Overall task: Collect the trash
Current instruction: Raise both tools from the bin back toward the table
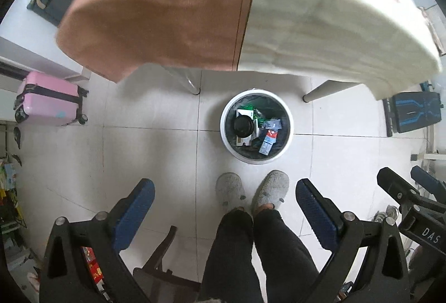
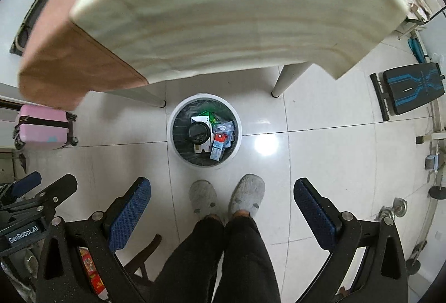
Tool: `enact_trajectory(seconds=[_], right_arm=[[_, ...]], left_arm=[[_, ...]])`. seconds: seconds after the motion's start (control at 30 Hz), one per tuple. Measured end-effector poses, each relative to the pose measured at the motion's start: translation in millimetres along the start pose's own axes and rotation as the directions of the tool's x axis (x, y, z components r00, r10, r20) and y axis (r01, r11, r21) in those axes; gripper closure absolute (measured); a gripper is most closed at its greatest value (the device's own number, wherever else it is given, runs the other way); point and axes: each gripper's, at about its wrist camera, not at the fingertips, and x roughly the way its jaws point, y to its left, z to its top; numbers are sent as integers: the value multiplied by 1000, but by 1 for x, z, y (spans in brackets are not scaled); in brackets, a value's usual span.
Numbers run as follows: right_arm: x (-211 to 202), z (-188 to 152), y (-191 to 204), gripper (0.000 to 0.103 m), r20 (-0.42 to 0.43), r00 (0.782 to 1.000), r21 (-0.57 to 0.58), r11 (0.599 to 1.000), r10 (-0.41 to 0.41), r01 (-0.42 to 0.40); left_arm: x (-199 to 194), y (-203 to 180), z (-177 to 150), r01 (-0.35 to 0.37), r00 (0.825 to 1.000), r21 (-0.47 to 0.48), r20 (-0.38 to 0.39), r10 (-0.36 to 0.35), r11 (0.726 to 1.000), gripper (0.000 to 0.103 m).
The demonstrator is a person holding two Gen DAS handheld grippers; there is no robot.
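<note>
A white round trash bin with a black liner stands on the tiled floor under the table edge; it also shows in the right wrist view. It holds a black-lidded cup, a white box, green wrappers and blue-red packets. My left gripper is open and empty, held high above the floor, pointing down. My right gripper is open and empty at the same height. Each gripper shows at the edge of the other's view.
The person's legs and grey slippers stand just before the bin. A table with pink and cream cloths overhangs. A pink suitcase is left, a black-blue bench right, a dark chair behind.
</note>
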Motion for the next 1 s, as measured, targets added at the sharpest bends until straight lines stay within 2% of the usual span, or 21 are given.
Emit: enact_trajectory(seconds=[0.17,0.27,0.37,0.5,0.63,0.77,0.83,0.9,0.97,1.0], right_arm=[[-55,-8,6,0,20,1000,0,1000,20,-20],[-84,-1,7,0,42,997,31,998,59,-60],[-117,20,8,0,92,990,64,992,104,-110],[-160,67,7,0,161,976,87,983,144,-160],[-196,129,5,0,203,967,81,981,156,-175],[-213,212,-11,0,232,961,61,984,149,-168],[-210,258,-24,0,220,963,44,985,153,-167],[-199,320,-38,0,190,970,5,987,154,-158],[-184,368,-47,0,163,978,-22,991,133,-131],[-174,404,-55,0,142,984,-39,994,111,-106]], left_arm=[[-43,-3,-6,-17,999,12,28,17,1000,0],[-73,-2,5,4,996,15,85,-5,1000,0],[-99,-4,26,-13,986,20,164,9,1000,0],[-141,-3,73,-27,962,-6,271,28,1000,0],[-169,-8,138,-14,949,-23,315,21,1000,0],[-181,-20,216,-14,943,-61,332,33,998,0],[-183,-29,250,-13,948,-77,317,37,997,0],[-178,-42,286,-23,949,-79,311,46,997,0],[-170,-56,322,-60,953,-95,291,86,994,0],[-163,-62,339,-63,959,-105,269,90,992,0]])
